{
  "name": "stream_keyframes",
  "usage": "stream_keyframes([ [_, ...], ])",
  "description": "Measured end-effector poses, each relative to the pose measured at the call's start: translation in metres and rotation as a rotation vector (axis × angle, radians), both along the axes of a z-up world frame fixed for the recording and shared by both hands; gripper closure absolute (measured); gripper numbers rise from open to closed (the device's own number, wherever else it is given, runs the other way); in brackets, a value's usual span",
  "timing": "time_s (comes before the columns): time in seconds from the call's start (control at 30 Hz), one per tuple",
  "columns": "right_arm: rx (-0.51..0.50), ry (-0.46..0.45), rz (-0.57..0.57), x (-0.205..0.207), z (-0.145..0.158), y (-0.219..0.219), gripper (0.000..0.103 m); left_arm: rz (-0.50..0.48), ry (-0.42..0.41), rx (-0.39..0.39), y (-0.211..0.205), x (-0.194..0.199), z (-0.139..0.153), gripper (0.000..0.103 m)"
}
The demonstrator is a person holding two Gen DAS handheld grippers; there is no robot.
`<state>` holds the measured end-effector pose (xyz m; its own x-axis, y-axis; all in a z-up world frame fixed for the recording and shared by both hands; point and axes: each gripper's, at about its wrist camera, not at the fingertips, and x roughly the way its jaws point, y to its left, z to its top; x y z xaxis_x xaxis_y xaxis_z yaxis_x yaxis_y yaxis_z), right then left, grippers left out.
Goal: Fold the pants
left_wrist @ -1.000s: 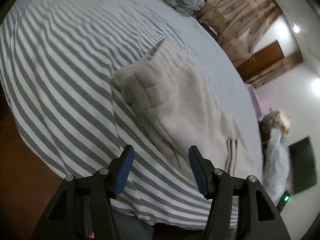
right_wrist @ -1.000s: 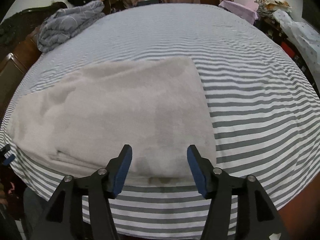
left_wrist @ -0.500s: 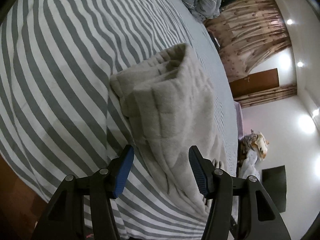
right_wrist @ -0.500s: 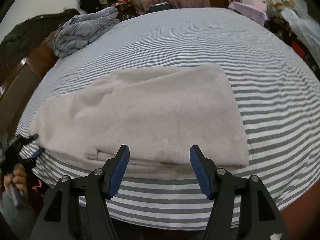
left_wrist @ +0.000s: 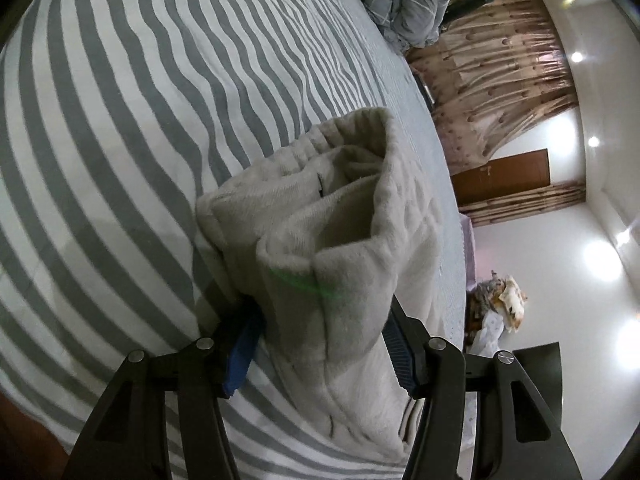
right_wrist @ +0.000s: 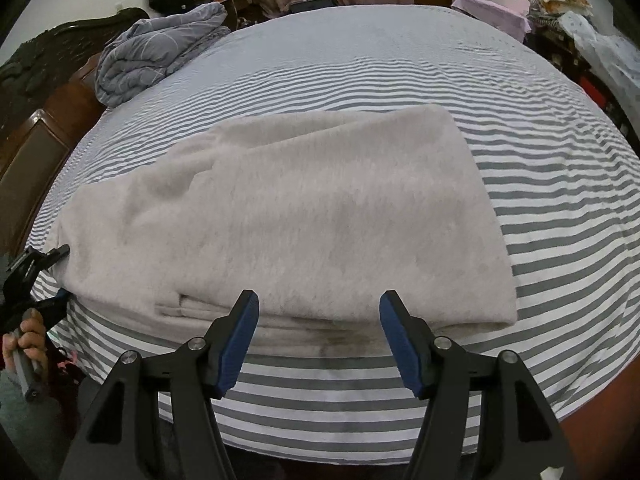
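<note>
Pants [left_wrist: 352, 240] between left jaws

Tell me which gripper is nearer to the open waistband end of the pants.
Left. The left gripper has the pants' waistband end between its fingers; the right gripper hovers open over the long folded edge, away from that end.

The soft fleece pants [right_wrist: 288, 216] were pale beige-grey, unpatterned. The cotton bed sheet [right_wrist: 560, 208] carried grey and white stripes. The crumpled quilt [right_wrist: 156, 56] was blue-grey with thin pale lines. Gripper pads [right_wrist: 240, 340] were blue – frames black. The curtain [left_wrist: 492, 76] was brown – dotted.
</note>
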<state>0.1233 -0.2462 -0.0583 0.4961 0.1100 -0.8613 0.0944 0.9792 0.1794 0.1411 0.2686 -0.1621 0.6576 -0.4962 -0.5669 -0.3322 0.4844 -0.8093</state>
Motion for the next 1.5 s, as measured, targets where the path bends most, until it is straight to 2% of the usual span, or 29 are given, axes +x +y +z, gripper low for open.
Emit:
stream_keyframes([
  [0.17,0.003,0.007,-0.002,0.0,-0.003,0.005,0.043,0.013,-0.016,0.027,-0.007,0.009,0.003,0.045],
  [0.23,0.004,0.007,0.003,0.001,-0.002,0.007,0.043,0.016,-0.028,0.066,-0.009,0.007,0.006,0.056],
  [0.3,0.01,0.004,0.007,0.0,-0.002,0.007,0.043,0.013,-0.047,0.103,-0.012,0.005,0.006,0.063],
  [0.43,0.014,0.004,0.008,0.0,-0.004,0.005,0.043,0.031,-0.06,0.103,-0.015,0.004,0.002,0.067],
  [0.57,0.007,-0.001,0.002,-0.001,-0.002,0.005,0.043,0.038,-0.068,0.116,-0.018,0.004,0.0,0.067],
  [0.67,-0.003,-0.009,-0.009,0.0,0.0,0.004,0.043,0.045,-0.063,0.094,-0.019,0.004,-0.002,0.063],
  [0.73,-0.029,-0.003,-0.007,0.004,0.0,0.006,0.043,0.05,-0.058,0.081,-0.02,0.006,-0.001,0.055],
  [0.8,-0.054,0.005,-0.006,0.01,-0.003,0.006,0.043,0.043,-0.056,0.118,-0.025,0.006,0.002,0.053],
  [0.9,-0.072,0.033,0.002,0.019,-0.012,0.009,0.043,0.025,-0.058,0.219,-0.036,0.009,0.011,0.053],
  [0.93,-0.078,0.047,0.004,0.022,-0.017,0.01,0.043,0.027,-0.062,0.24,-0.038,0.009,0.012,0.055],
  [0.97,-0.082,0.051,0.007,0.023,-0.02,0.011,0.042,0.024,-0.062,0.254,-0.04,0.008,0.012,0.063],
  [1.03,-0.096,0.05,0.015,0.023,-0.024,0.013,0.04,0.022,-0.066,0.248,-0.041,0.007,0.013,0.072],
  [1.1,-0.099,0.05,0.025,0.024,-0.026,0.014,0.039,0.02,-0.069,0.242,-0.041,0.005,0.015,0.076],
  [1.2,-0.077,0.052,0.022,0.025,-0.026,0.012,0.036,0.021,-0.065,0.269,-0.046,0.005,0.023,0.08],
  [1.33,-0.024,0.029,0.011,0.021,-0.018,0.007,0.035,0.021,-0.048,0.367,-0.063,0.008,0.044,0.084],
  [1.5,0.057,-0.018,-0.013,0.013,-0.002,-0.011,0.035,-0.001,-0.083,0.466,-0.097,0.012,0.09,0.085],
])
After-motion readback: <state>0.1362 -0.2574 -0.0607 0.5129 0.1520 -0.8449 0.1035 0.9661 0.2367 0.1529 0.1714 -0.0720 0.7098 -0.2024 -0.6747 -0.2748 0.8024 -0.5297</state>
